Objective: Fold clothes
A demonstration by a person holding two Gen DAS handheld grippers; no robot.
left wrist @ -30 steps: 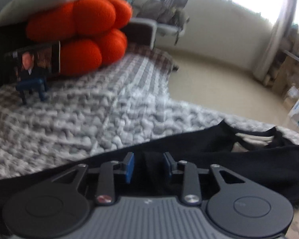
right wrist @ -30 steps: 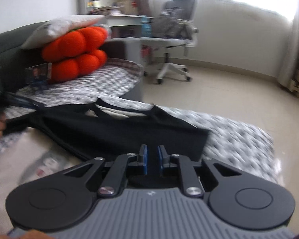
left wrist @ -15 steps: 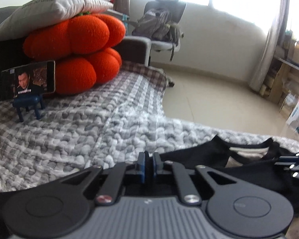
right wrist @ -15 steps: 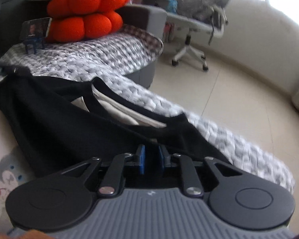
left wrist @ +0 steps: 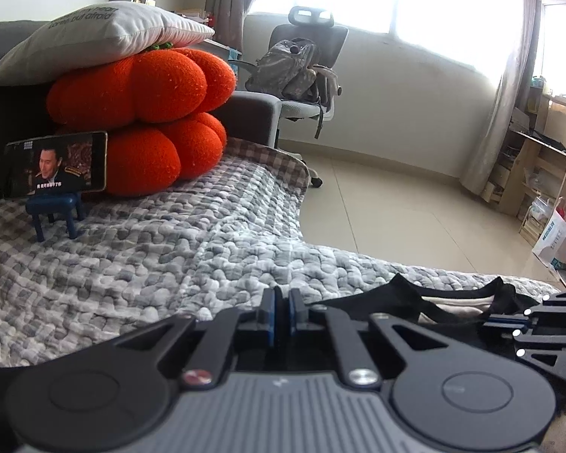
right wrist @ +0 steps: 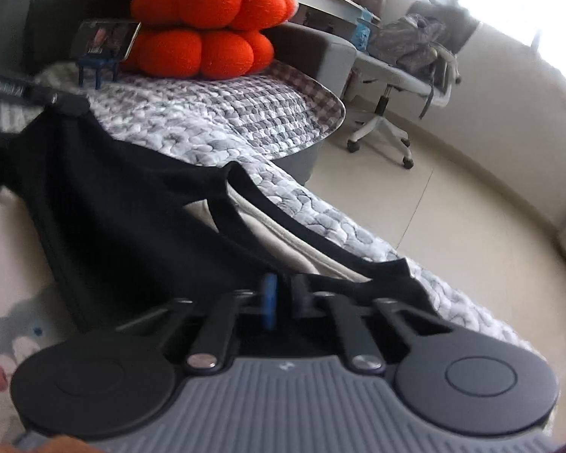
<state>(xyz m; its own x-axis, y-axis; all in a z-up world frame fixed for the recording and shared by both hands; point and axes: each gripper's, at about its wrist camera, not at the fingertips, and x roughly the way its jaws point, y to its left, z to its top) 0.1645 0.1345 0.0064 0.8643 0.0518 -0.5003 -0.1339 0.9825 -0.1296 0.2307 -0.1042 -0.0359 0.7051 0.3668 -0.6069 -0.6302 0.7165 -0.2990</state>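
Both tongs are clenched on cloth: the left tongs (left wrist: 281, 311) pinch the near left edge of the black garment (right wrist: 131, 204), and the right tongs (right wrist: 283, 302), blurred in their own view, read as shut on the shoulder edge beside the neckline, where a pale lining shows. The garment lies spread on the grey quilted bed cover (left wrist: 169, 256), its neck opening toward the far side; a phone on a small blue stand (left wrist: 56, 164) and orange cushions (left wrist: 143, 113) sit far left, an office chair (left wrist: 305, 71) beyond. I judge the step in hand to be taking hold of one edge at two points; the next move calls for lifting both corners together and carrying them over evenly, keeping the cloth taut between the hands. A second ago the left tongs stood open over the fabric and the right tongs were further from the collar; now both have closed.
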